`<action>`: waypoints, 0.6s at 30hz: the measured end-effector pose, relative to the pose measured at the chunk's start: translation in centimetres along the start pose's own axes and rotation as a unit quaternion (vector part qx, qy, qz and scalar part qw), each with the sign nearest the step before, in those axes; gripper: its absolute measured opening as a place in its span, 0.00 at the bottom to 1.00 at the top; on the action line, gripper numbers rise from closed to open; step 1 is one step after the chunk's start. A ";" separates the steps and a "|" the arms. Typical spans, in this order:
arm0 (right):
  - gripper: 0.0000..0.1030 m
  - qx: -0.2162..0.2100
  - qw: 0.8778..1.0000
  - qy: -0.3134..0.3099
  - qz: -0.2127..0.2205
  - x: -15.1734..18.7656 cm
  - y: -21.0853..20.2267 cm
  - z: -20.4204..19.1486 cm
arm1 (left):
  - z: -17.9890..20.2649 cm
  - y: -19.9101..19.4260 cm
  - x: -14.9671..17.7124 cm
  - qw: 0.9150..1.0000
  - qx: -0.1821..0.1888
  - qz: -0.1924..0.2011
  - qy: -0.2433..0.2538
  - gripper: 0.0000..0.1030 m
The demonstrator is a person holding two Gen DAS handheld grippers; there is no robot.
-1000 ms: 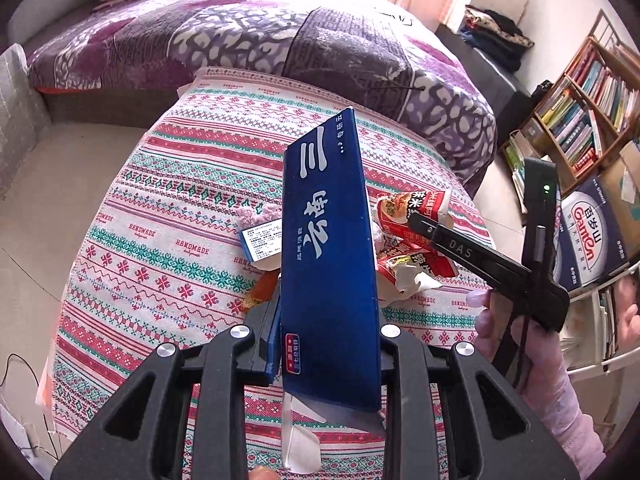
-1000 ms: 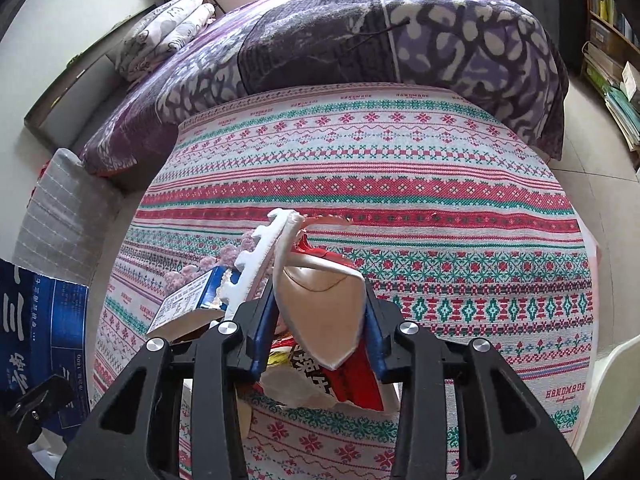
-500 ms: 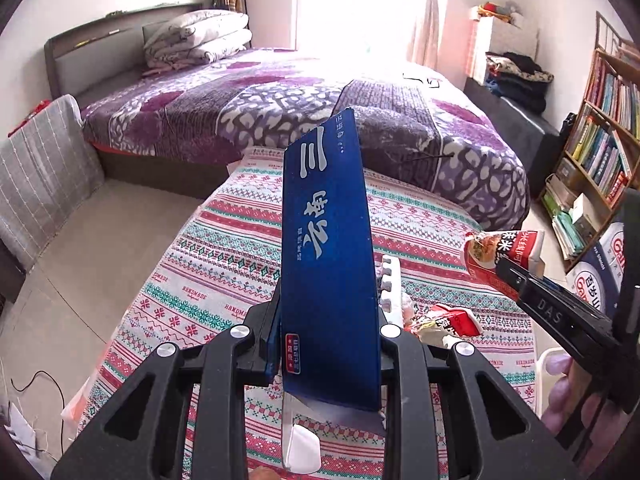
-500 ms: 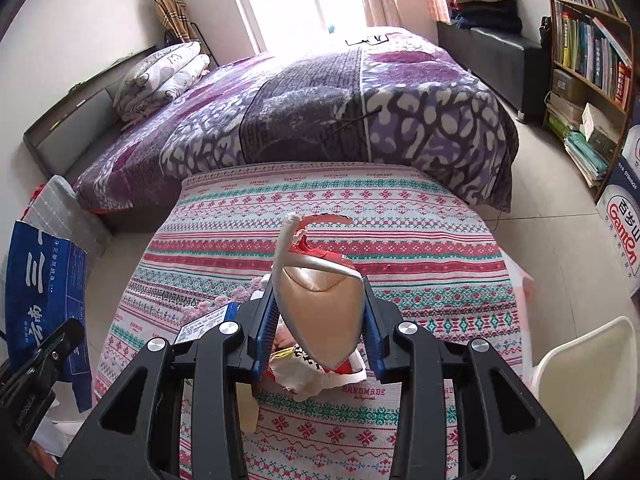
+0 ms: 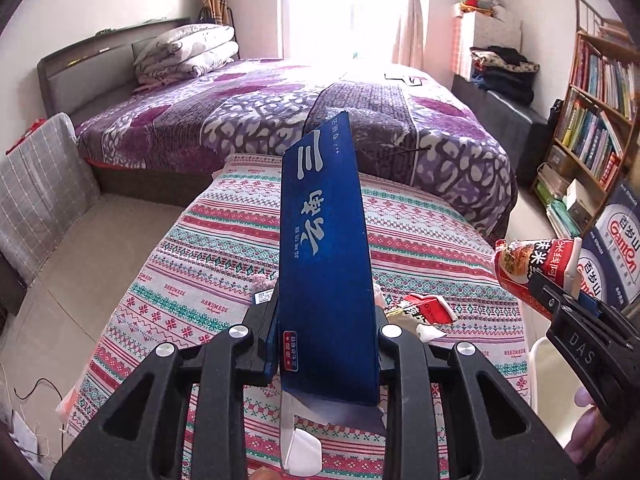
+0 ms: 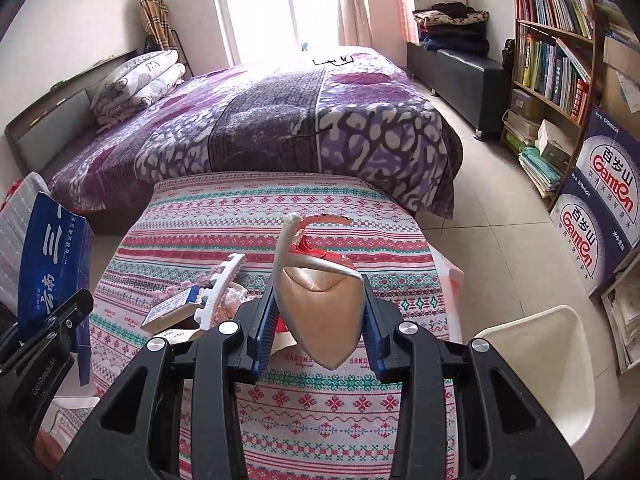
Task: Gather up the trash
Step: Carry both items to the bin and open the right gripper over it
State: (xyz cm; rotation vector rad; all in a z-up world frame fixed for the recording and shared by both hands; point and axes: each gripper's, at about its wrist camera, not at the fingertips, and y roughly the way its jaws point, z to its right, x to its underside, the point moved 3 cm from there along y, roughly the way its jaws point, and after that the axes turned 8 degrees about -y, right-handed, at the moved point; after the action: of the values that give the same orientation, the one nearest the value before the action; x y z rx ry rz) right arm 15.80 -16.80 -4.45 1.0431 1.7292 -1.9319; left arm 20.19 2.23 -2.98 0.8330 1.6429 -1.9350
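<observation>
Left wrist view: the left tongs [image 5: 326, 344] are clamped on a flattened blue carton [image 5: 326, 264], which stands upright between the fingers, its long axis running up and away from the camera, its torn lower end hanging below them. Beyond it lies the patterned tabletop [image 5: 192, 264] with a red wrapper [image 5: 426, 308] and scraps just right of the carton. At the right edge the right tongs [image 5: 560, 284] hold a red-and-white noodle packet [image 5: 536, 264] above the tabletop's edge.

Right wrist view: the right tongs [image 6: 320, 320] pinch the noodle packet [image 6: 320, 300], its pale inner side toward the camera, long axis pointing up and forward. A white foam strip [image 6: 218, 288] and a small box [image 6: 168, 310] lie on the tabletop [image 6: 340, 396] to the left. The blue carton [image 6: 50, 260] is upright at far left.
</observation>
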 end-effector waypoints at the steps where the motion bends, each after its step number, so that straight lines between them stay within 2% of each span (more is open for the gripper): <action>1: 0.35 0.003 1.000 0.001 0.002 0.3 0.0 0.4 | 0.3 0.0 0.2 1.000 0.000 0.000 0.001 0.27; 6: 0.35 0.004 1.000 0.009 -0.002 1.1 -0.1 1.8 | 1.7 0.3 0.8 1.000 0.007 -0.004 0.003 0.27; 18: 0.35 0.024 0.999 0.008 0.022 1.4 -2.4 5.2 | 5.5 0.2 1.7 1.000 0.029 -0.007 0.009 0.27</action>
State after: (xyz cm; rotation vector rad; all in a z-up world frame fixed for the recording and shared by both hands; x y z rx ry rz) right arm 11.70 -21.04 -3.80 1.1078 1.6622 -1.9527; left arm 18.32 -3.21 -3.74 0.8641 1.6149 -1.9988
